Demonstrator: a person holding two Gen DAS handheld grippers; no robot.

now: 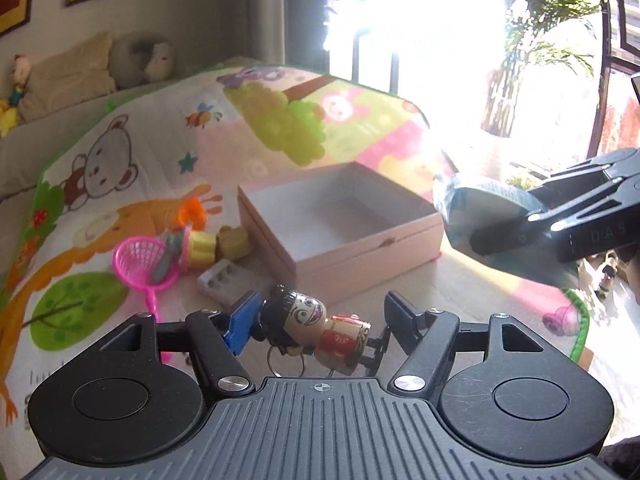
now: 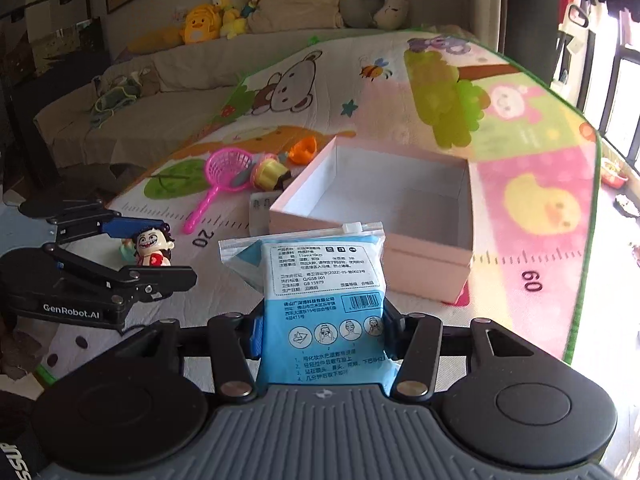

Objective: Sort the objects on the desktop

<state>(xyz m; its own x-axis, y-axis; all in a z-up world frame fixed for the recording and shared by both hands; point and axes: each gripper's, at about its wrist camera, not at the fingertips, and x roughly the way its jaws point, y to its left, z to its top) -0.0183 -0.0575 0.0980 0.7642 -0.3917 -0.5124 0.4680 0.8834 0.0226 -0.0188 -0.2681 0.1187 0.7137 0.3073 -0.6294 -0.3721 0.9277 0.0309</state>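
Note:
My left gripper (image 1: 320, 320) is shut on a small wooden doll keychain (image 1: 316, 326) with black hair and a red body, held above the mat. It also shows in the right wrist view (image 2: 152, 246). My right gripper (image 2: 320, 332) is shut on a blue and white wipes packet (image 2: 324, 292), held just in front of the open pink box (image 2: 372, 248). In the left wrist view the packet (image 1: 480, 216) hangs beside the box's right corner (image 1: 400, 240). The box looks empty.
On the play mat (image 2: 520, 140) left of the box lie a pink toy net (image 2: 228, 176), a yellow and pink toy (image 2: 268, 172), an orange toy (image 2: 304, 148) and a small grey pack (image 1: 228, 280). A sofa with plush toys (image 2: 208, 20) stands behind.

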